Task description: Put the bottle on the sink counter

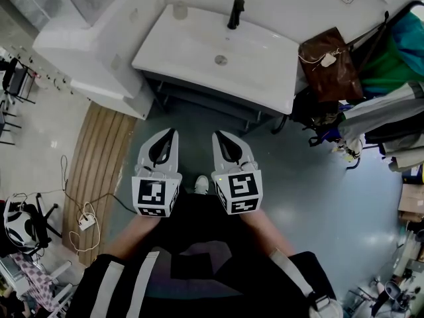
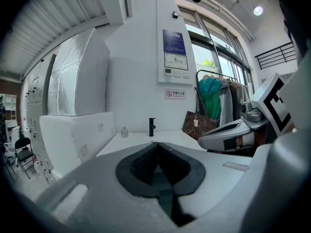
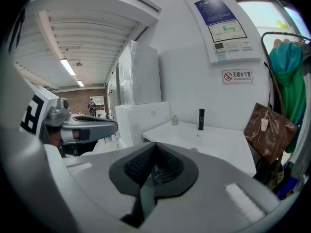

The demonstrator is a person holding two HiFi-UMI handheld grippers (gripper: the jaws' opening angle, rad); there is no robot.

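White sink counter ahead in the head view, and the small clear bottle already stands on its back left corner, left of the black faucet. The basin shows only its drain, so I'd call the placing done. The left gripper and right gripper hang side by side, well short of the counter. Left gripper view: jaws clenched together on nothing, bottle upright far off. Right gripper view: same story, pressed tight and empty. What's inside the brown handbag beside the counter, I can't tell.
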